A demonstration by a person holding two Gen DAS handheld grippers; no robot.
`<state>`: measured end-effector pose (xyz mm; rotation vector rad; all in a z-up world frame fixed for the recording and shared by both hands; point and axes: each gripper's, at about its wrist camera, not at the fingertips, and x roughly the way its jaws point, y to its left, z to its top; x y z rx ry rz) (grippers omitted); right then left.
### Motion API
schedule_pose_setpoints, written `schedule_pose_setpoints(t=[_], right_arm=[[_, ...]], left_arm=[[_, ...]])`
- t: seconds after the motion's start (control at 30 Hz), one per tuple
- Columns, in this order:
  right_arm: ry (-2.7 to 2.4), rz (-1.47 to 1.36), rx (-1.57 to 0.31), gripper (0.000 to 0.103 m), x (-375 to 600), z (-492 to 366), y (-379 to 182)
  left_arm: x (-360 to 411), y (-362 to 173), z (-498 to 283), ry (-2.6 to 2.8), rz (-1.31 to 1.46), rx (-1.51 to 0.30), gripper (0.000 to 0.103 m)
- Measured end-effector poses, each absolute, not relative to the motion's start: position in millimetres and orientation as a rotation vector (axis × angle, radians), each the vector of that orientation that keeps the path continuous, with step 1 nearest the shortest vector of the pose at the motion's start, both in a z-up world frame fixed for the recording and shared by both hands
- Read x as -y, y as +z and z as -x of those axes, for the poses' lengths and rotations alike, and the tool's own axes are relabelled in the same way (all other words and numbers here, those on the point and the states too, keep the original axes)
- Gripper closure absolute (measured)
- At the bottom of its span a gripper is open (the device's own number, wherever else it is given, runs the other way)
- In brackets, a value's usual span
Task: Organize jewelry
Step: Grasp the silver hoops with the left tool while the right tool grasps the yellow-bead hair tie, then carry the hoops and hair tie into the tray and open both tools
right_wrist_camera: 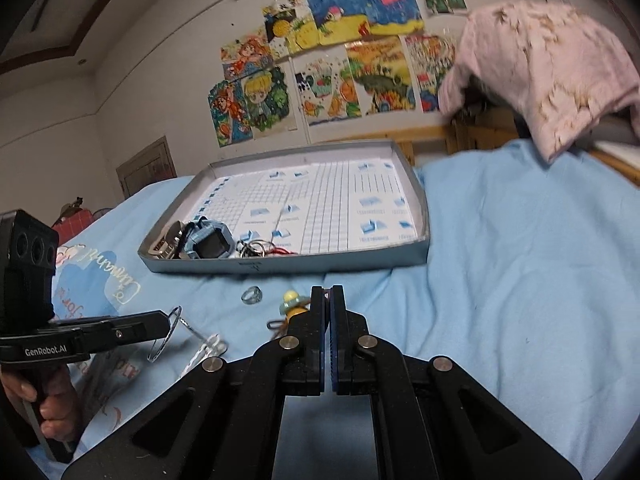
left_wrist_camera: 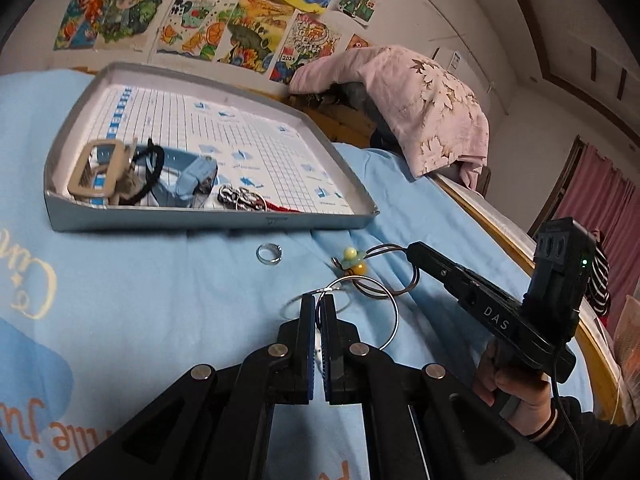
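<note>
Left matte black two-finger gripper (left_wrist_camera: 319,305) with blue-edged pads and silver pivot screws, right matching black gripper (right_wrist_camera: 327,295) lettered "DAS", green-lit black camera block (left_wrist_camera: 562,264) behind it, thin black cable (left_wrist_camera: 565,408) trailing beneath, dark sleeve (left_wrist_camera: 576,440) with pale wristband

Blue bedsheet (left_wrist_camera: 140,300) bears tray (left_wrist_camera: 224,222), ring (left_wrist_camera: 269,254).

You're working over a soft, matt blue bedsheet (left_wrist_camera: 160,300) with creases in the cloth. The thin hoop (left_wrist_camera: 384,308) and the small ring (left_wrist_camera: 269,254) are shiny, smooth metal. The tray (left_wrist_camera: 216,222) looks like matt grey cardboard lined with printed paper. Both grippers, left (left_wrist_camera: 318,304) and right (left_wrist_camera: 410,250), are matt black plastic with bright metal pins. The beads (left_wrist_camera: 352,260) look glossy. The pink blanket (left_wrist_camera: 420,104) is soft cloth.
</note>
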<state>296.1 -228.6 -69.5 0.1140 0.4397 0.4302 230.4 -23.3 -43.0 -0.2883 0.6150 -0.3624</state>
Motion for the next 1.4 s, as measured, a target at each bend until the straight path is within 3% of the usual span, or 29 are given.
schedule_pose_setpoints(t=[0.97,1.17,1.4], right_arm=[[0.441,0.000,-0.275,0.101,199,-327,9],[0.463,0.010,-0.279,0.101,177,-360,11],[0.461,-0.005,-0.421,0.101,170,-391,-24]], left_arm=[[10,47,-291,-0.310,0.193,-0.552,0.100],[11,32,-330,-0.263,0.189,-0.577,0.100],[14,-8,-362,-0.229,0.215,-0.683,0.100]])
